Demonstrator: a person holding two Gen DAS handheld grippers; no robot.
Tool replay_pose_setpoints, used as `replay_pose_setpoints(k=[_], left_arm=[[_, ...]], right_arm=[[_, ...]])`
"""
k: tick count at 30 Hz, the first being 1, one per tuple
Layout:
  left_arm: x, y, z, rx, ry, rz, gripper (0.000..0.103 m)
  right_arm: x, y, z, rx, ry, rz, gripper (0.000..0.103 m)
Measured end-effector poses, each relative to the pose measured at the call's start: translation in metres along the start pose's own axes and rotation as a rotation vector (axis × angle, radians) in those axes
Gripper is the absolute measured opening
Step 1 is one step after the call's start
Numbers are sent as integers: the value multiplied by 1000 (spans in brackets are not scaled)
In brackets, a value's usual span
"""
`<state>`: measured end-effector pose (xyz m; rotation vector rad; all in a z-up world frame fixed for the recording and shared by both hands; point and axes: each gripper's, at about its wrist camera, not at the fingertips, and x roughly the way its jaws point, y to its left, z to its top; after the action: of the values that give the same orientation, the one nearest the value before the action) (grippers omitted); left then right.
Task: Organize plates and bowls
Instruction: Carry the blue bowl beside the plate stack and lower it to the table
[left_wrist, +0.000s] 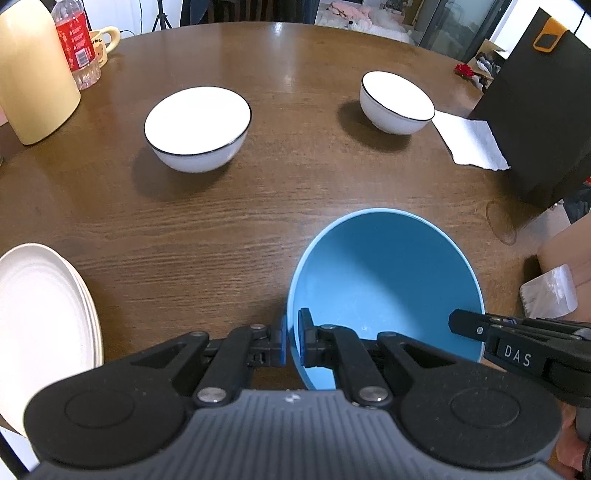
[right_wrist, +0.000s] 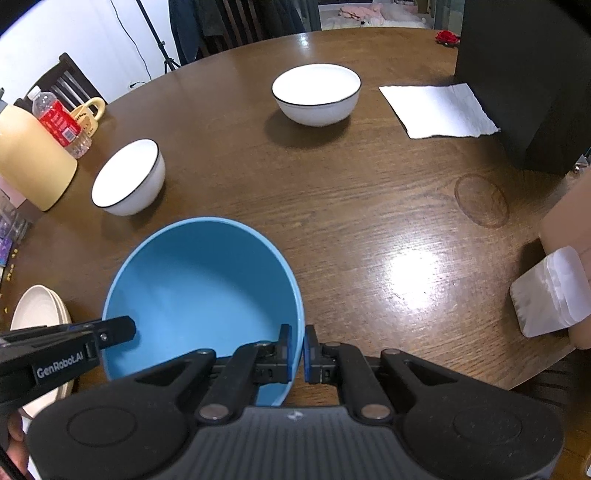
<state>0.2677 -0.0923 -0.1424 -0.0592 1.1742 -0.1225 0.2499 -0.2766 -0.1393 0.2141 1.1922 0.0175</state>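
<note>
A large blue bowl (left_wrist: 384, 288) (right_wrist: 199, 291) hangs tilted over the near part of the round wooden table (left_wrist: 258, 221), held on both sides. My left gripper (left_wrist: 291, 341) is shut on its left rim, one pad inside and one outside. My right gripper (right_wrist: 298, 352) is shut on the opposite rim, and it reaches in from the right in the left wrist view. Two white bowls with dark rims stand farther back, one at centre left (left_wrist: 197, 127) (right_wrist: 129, 177) and one at the right (left_wrist: 397, 101) (right_wrist: 317, 94). A stack of cream plates (left_wrist: 40, 325) (right_wrist: 38, 314) lies at the near left edge.
A cream jug (left_wrist: 33, 74), a red-labelled water bottle (left_wrist: 75, 40) and a yellow mug (left_wrist: 103, 40) crowd the far left. A white paper towel (left_wrist: 471, 140) and a black box (left_wrist: 543, 122) sit at the right. A cardboard box (right_wrist: 569, 266) with a white packet stands at the near right edge.
</note>
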Motion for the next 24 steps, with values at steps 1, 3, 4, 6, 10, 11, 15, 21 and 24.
replay_pose_setpoints(k=[1,3,4,6,10,11,15,21,24], left_arm=[[1,-1,-1,0,2,0,7],[4,-2,-3,-1,8,1,7],[5,-3,-3,-1,10,1,7],[8,-4,-4,0,13,3,7],[13,-6,-6,-3,23,3,7],[14,-7,-6,-3,26,4,7],[18,-7,-7,-6,34,6,7],[21,-8,-9,-11,40,11,7],[22,-7,-10,-13,43,13,7]], right_arm=[[1,-1,-1,0,3,-1,6],[3,-4,-2,1,8,-2,6],[4,-5,-3,1,11,-2,6],[5,-6,-4,1,16,-4,6],[10,-10,-6,1,25,-5,6],[11,-11,-6,1,27,-6,6],[15,-13,-8,-1,33,-6,6],[18,-14,-8,-4,36,-6,6],[19,-14,-8,-7,39,-5,6]])
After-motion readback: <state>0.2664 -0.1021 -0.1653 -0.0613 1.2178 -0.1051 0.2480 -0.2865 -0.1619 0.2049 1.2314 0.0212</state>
